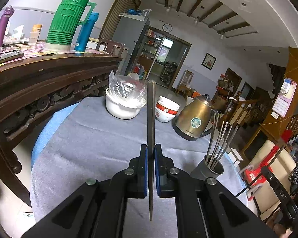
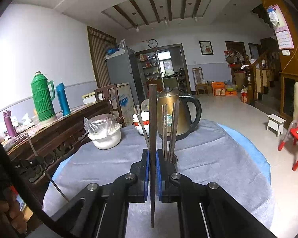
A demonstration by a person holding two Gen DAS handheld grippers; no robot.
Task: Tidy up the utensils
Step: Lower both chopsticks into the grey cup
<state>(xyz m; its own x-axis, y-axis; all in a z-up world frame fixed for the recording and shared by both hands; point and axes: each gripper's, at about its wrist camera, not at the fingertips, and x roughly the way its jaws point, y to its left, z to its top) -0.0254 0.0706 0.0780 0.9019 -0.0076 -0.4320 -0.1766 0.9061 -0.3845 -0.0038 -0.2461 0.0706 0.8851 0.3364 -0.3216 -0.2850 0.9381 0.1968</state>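
Observation:
My left gripper (image 1: 150, 148) is shut on a long chopstick (image 1: 150, 107), held upright above the grey cloth. To its right a metal holder cup (image 1: 209, 168) stands on the cloth with several chopsticks (image 1: 220, 136) in it. My right gripper (image 2: 153, 152) is shut on a dark chopstick (image 2: 153, 117), also upright. Just beyond its right finger the holder cup (image 2: 174, 159) shows with several chopsticks (image 2: 171, 129). The left gripper (image 2: 32, 166) and its chopstick show at the left edge of the right wrist view.
A brass kettle (image 1: 194, 117), stacked red-and-white bowls (image 1: 165, 109) and a white pot with a plastic bag (image 1: 123, 105) stand at the table's far side. A dark wooden sideboard (image 1: 39, 79) with a green thermos (image 1: 67, 17) is on the left. A red chair (image 2: 296, 136) stands to the right.

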